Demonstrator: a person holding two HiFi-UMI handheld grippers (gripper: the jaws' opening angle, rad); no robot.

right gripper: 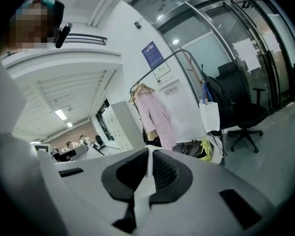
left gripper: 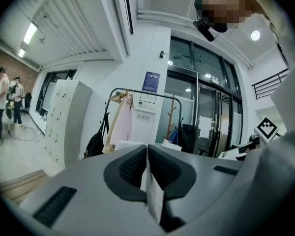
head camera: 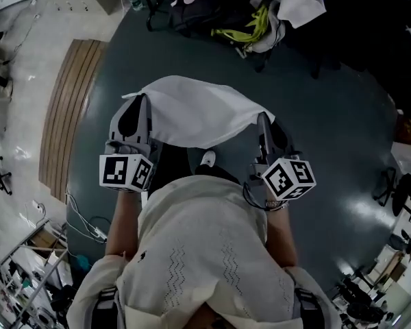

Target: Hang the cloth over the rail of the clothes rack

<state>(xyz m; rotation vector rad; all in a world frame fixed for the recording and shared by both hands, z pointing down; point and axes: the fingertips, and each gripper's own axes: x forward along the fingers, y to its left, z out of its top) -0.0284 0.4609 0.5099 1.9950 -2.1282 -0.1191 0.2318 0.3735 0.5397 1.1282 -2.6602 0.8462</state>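
Note:
A white cloth [head camera: 195, 112] is stretched out in front of me between both grippers, above the dark floor. My left gripper [head camera: 138, 110] is shut on its left edge, and a thin white fold [left gripper: 153, 193] shows pinched between the jaws [left gripper: 147, 149]. My right gripper [head camera: 263, 120] is shut on the right edge, with white fabric [right gripper: 143, 183] caught between its jaws [right gripper: 150, 154]. The clothes rack stands some way ahead. Its black curved rail [left gripper: 147, 93] [right gripper: 162, 65] carries a pink garment [left gripper: 122, 124] [right gripper: 155, 114] at one end.
A black bag [left gripper: 95, 144] hangs at the rack's side, and a heap of bags and clothes with a yellow-green item [head camera: 250, 29] lies at its foot. An office chair [right gripper: 238, 112] stands beside the rack. White lockers [left gripper: 64, 117] and a wooden floor strip [head camera: 72, 108] are on the left.

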